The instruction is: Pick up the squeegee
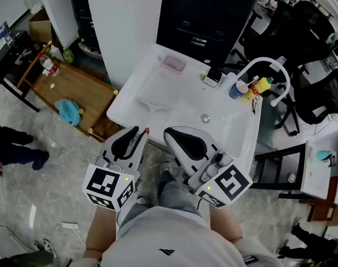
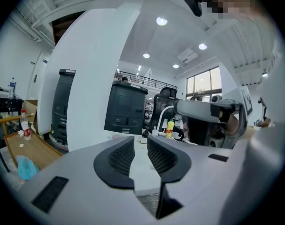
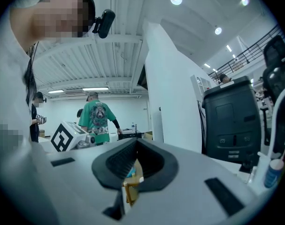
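A pale, see-through squeegee (image 1: 152, 100) lies on the left half of the white table (image 1: 235, 132), hard to make out against the top. My left gripper (image 1: 140, 133) hovers at the table's front edge, short of the squeegee; in the left gripper view (image 2: 140, 139) its jaws stand apart with only the table top showing between them. My right gripper (image 1: 170, 134) hangs beside it at the same edge. In the right gripper view (image 3: 135, 142) its pads meet at the tips, holding nothing.
On the table are a pink dish (image 1: 173, 64) at the back, bottles (image 1: 238, 89) and a yellow bottle (image 1: 262, 84) at the right, and a small round thing (image 1: 205, 117). A black cabinet (image 1: 205, 15) stands behind, a low wooden table (image 1: 74, 88) to the left, black chairs (image 1: 319, 93) to the right.
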`<state>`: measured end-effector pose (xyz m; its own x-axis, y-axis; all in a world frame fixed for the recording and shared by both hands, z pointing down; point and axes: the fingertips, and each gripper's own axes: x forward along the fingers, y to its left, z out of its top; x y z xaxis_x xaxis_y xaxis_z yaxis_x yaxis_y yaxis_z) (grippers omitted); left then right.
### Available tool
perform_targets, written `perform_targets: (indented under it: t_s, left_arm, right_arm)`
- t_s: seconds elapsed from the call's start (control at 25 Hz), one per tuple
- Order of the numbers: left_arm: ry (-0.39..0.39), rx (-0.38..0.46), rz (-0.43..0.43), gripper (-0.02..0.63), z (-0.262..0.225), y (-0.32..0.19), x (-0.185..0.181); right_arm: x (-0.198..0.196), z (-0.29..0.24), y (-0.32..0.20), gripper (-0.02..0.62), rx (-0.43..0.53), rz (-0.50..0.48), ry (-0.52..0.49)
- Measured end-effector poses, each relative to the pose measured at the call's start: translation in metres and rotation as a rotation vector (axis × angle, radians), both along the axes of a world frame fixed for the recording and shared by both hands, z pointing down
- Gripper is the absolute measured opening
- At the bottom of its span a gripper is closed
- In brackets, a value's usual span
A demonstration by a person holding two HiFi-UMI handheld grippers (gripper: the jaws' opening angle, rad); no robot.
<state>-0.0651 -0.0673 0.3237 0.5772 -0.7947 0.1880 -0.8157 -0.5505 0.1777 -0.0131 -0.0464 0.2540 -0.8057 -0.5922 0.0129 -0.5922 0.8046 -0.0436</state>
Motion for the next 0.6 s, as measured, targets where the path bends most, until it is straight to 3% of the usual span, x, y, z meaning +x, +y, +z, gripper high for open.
perform_targets:
  t_s: [0.6]
  left_arm:
    - [-0.111, -0.211, 0.008, 0.098, 0.075, -0.076, 0.02]
  right_arm:
    - [0.022, 0.012, -0.08, 0.009, -0.053, 0.0, -0.018]
